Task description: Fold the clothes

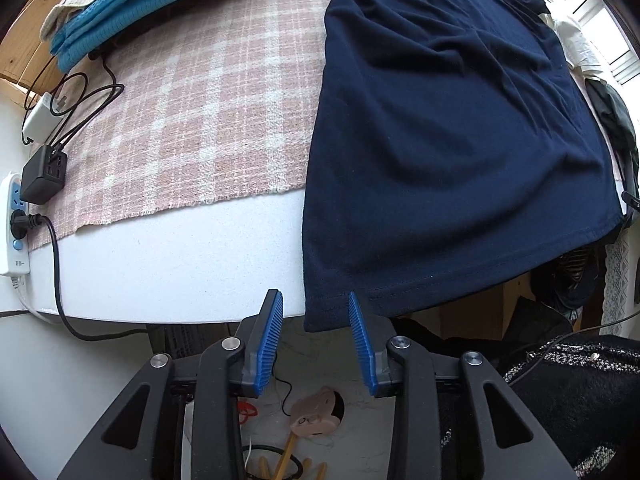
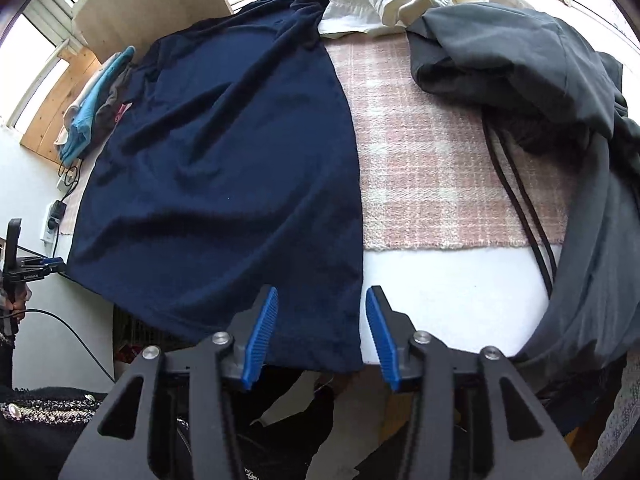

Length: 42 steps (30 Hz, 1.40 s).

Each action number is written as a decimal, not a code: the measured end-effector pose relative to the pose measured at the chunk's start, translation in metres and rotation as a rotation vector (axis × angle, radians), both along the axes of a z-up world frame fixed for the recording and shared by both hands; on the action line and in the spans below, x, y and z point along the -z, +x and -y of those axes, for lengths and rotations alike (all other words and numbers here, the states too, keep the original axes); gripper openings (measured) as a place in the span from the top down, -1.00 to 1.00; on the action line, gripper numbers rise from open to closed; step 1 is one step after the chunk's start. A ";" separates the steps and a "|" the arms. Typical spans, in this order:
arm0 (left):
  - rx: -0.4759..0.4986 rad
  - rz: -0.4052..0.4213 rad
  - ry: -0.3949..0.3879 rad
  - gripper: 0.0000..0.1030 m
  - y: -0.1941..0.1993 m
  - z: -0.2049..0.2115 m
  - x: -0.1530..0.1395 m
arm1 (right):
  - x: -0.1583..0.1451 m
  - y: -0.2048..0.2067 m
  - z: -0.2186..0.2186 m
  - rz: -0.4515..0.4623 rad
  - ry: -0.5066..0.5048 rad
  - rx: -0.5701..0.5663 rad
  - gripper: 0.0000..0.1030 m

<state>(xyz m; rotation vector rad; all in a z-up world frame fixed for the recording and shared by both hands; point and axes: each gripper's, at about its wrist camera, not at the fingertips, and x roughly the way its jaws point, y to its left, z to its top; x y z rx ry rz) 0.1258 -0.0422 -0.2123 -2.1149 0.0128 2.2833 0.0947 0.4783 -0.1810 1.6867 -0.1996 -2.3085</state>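
Just ahead of both wide-open, empty sets of fingers, the navy shirt (image 1: 440, 120) drapes over the worktop (image 1: 180, 248) edge, its hem corners between the left gripper (image 1: 316, 316) and right gripper (image 2: 322, 312) fingertips.

Clutter at the counter's left edge

White power strip (image 1: 12, 224) with black charger (image 1: 42, 178) plugged in, white adapter (image 1: 40, 114) beside looping black cables (image 1: 86, 92); checked pink blanket (image 1: 192, 112) underneath.
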 end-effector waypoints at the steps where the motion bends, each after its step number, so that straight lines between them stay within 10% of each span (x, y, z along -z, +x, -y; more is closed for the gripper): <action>1: 0.011 0.002 -0.013 0.37 0.000 -0.004 0.003 | 0.001 -0.001 0.005 -0.005 0.029 -0.012 0.12; 16: 0.139 -0.009 -0.081 0.84 0.008 -0.028 0.010 | 0.014 0.009 0.033 -0.028 0.249 -0.156 0.00; 24: 0.141 -0.008 -0.056 0.89 0.014 -0.018 0.010 | 0.002 0.000 -0.002 0.016 0.110 -0.064 0.01; 35: 0.167 -0.004 -0.060 0.89 0.023 -0.008 0.011 | 0.003 0.004 -0.005 0.009 0.208 -0.128 0.00; 39: 0.165 -0.014 -0.024 0.92 0.026 0.001 0.010 | 0.001 0.003 -0.006 0.007 0.170 -0.172 0.88; 42: 0.119 -0.024 0.068 0.94 0.028 0.017 0.006 | 0.001 -0.002 -0.016 0.047 0.054 -0.159 0.88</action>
